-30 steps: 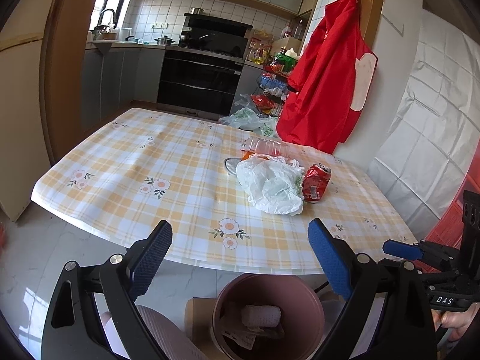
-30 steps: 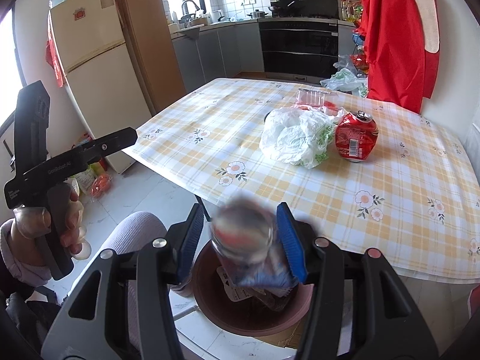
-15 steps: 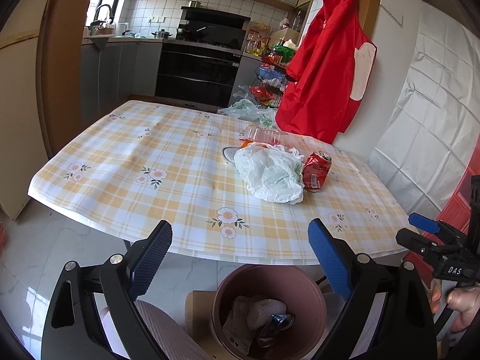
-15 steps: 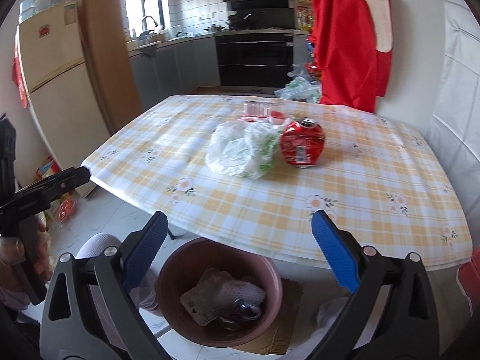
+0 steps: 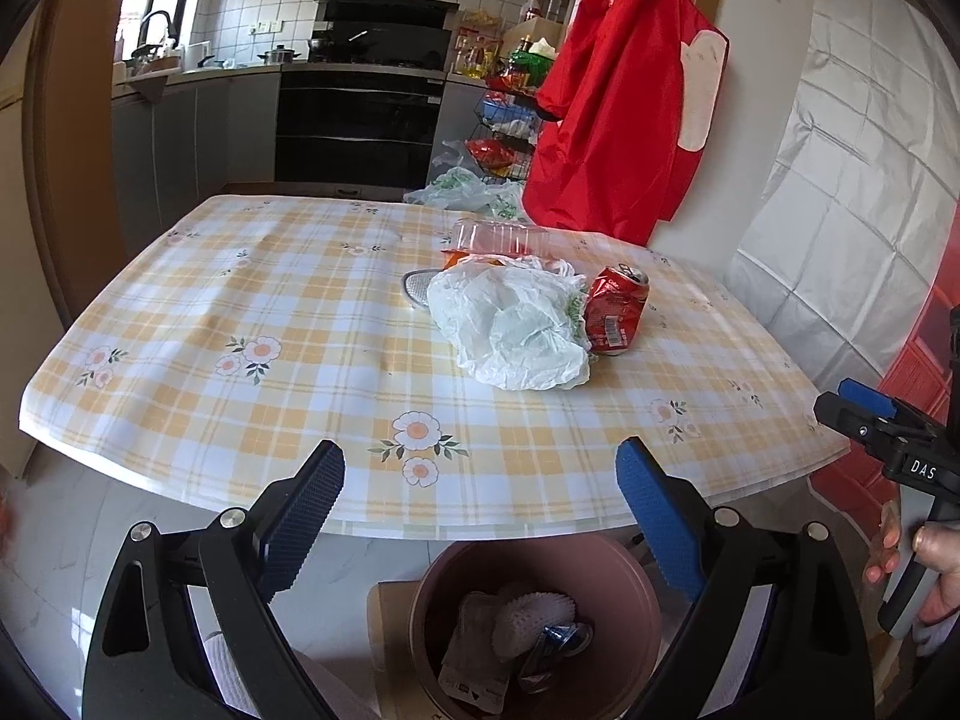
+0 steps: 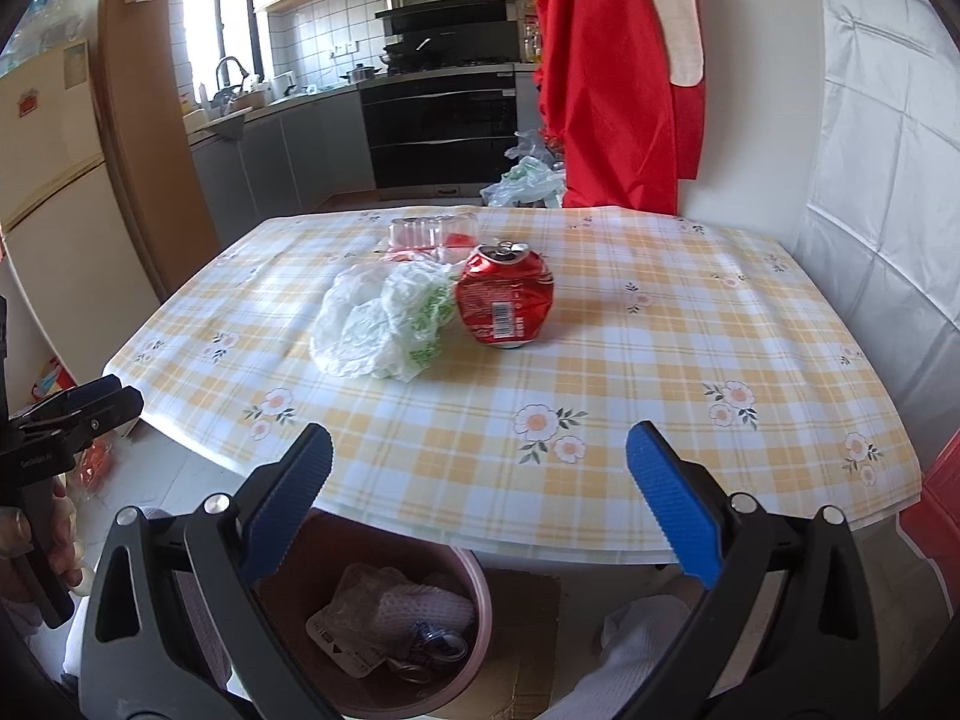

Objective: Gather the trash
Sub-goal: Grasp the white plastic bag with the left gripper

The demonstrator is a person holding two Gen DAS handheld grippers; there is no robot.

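Observation:
A crumpled white plastic bag [image 5: 510, 330] [image 6: 384, 318] lies mid-table beside a dented red can [image 5: 618, 309] [image 6: 507, 294]. Behind them sits a clear plastic container [image 5: 495, 237] [image 6: 432, 231]. A pink bin [image 5: 534, 564] [image 6: 480, 588] stands on the floor under the table's near edge, with wrappers and a small can inside. My left gripper [image 5: 480, 516] hangs open above the bin, nothing between its blue pads. My right gripper [image 6: 480, 492] is open and bare over the table edge, short of the can.
The checked yellow tablecloth [image 5: 270, 312] covers the table. A red garment [image 5: 618, 120] hangs on the wall behind. Cardboard [image 6: 522, 618] lies under the bin. Kitchen cabinets and an oven [image 5: 360, 120] stand at the back, a fridge [image 6: 48, 180] to the left.
My right gripper opened and let a small can fall into the pink bin, then swung up toward the table. My left gripper moved forward a little.

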